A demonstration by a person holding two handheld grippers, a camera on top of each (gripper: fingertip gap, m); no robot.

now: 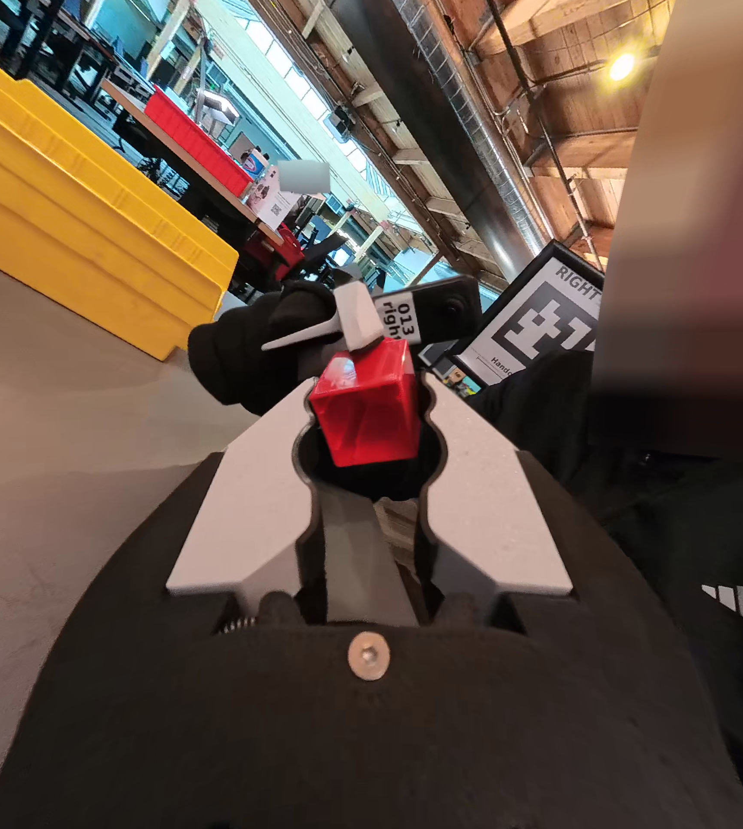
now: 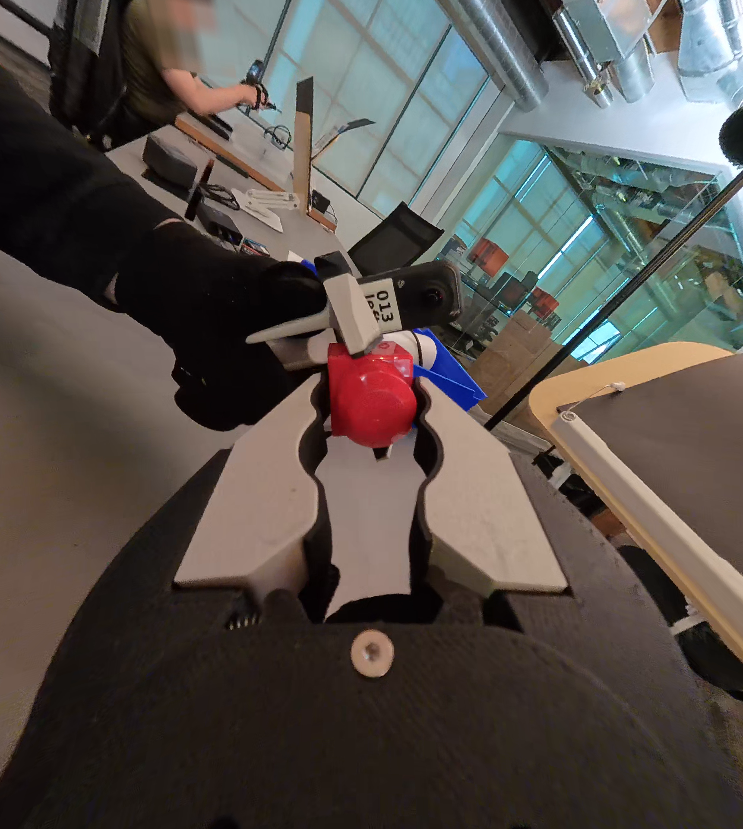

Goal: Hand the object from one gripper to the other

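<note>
The object is a small red box (image 1: 367, 412) with a round red cap (image 2: 371, 403) on one end. In the left wrist view my left gripper (image 1: 367, 386) is closed on the box, with both grey fingertips against its sides. The right gripper's grey finger (image 1: 358, 320), held by a black-gloved hand, presses on the box's far end. In the right wrist view my right gripper (image 2: 371, 390) is closed on the capped end. The left gripper's finger (image 2: 351, 314) sits on the far end. Both grippers hold the object in the air above a grey table (image 1: 46, 426).
Stacked yellow bins (image 1: 69, 202) stand on the table to the left. A framed black-and-white marker sign (image 1: 540, 323) stands behind the right gripper. A wood-edged table (image 2: 674, 448) and a black pole (image 2: 629, 291) are on the right. A person (image 2: 172, 76) works at a far table. Left and right tips are no more than a few centimetres apart.
</note>
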